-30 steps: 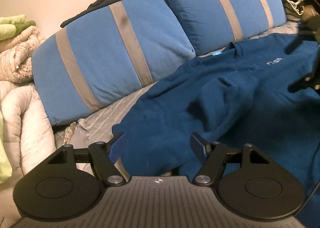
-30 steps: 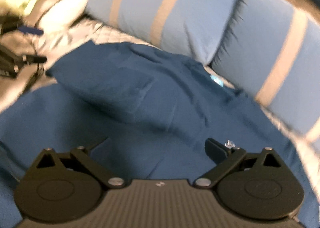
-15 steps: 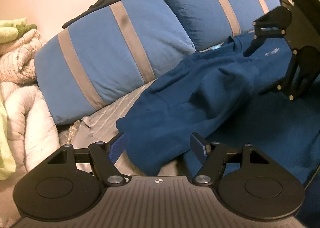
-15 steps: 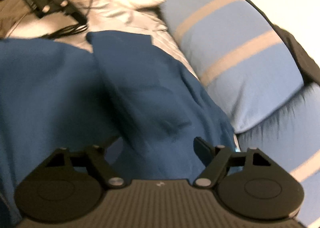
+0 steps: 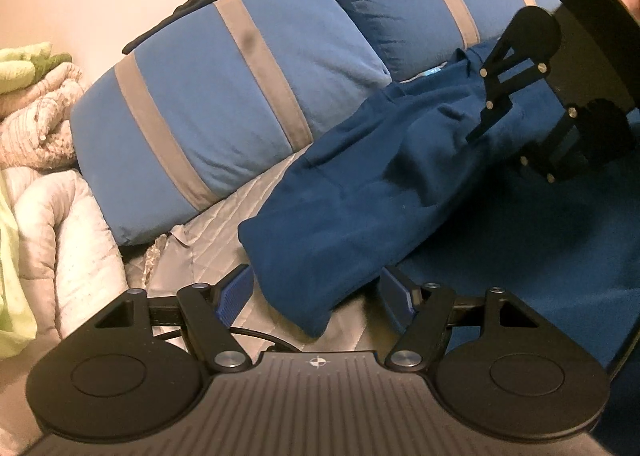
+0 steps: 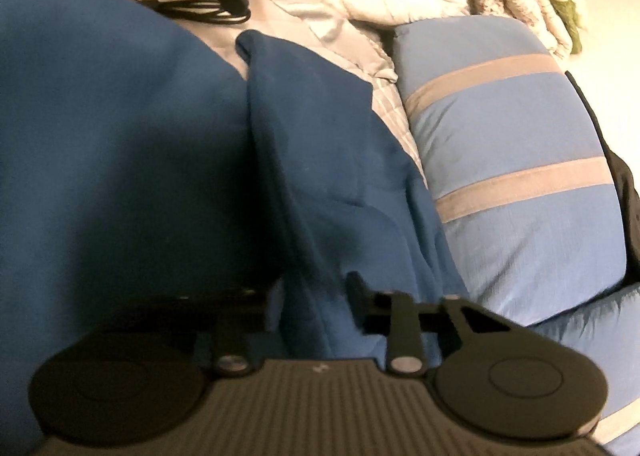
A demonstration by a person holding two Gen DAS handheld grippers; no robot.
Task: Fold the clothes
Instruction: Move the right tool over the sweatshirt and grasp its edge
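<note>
right wrist: sleeve (image 6: 320, 160) between jaws.

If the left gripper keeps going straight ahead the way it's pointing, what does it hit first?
Most likely the sleeve end of the blue sweatshirt, lying between the open fingers of the left gripper; farther on stands the striped pillow.

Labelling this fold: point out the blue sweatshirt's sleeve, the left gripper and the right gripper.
blue sweatshirt's sleeve (image 5: 320, 240): left wrist view, the cuff end.
left gripper (image 5: 316, 298): left wrist view, midway between its open fingertips.
right gripper (image 6: 316, 296): right wrist view, midway between fingertips, cloth between.
</note>
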